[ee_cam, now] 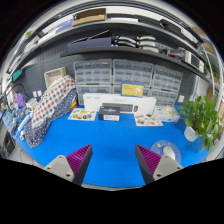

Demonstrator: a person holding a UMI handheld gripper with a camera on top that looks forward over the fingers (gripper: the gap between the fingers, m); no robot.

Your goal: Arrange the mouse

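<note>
Worktop (110, 140) bright blue. My finger pads (80, 158) magenta, ribbed. Beyond the worktop: white box (110, 102) with an orange panel. Green plant (203, 118) right of it, checkered cloth (52, 103) left.

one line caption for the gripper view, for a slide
Open gripper held above a blue table, no mouse visible between its fingers; potted plant beyond.

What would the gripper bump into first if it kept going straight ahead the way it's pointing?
Probably nothing soon: the gripper has its jaws open over bare blue table. Farther along that line sits a small dark box in front of a white box, though depth is hard to judge.
</note>
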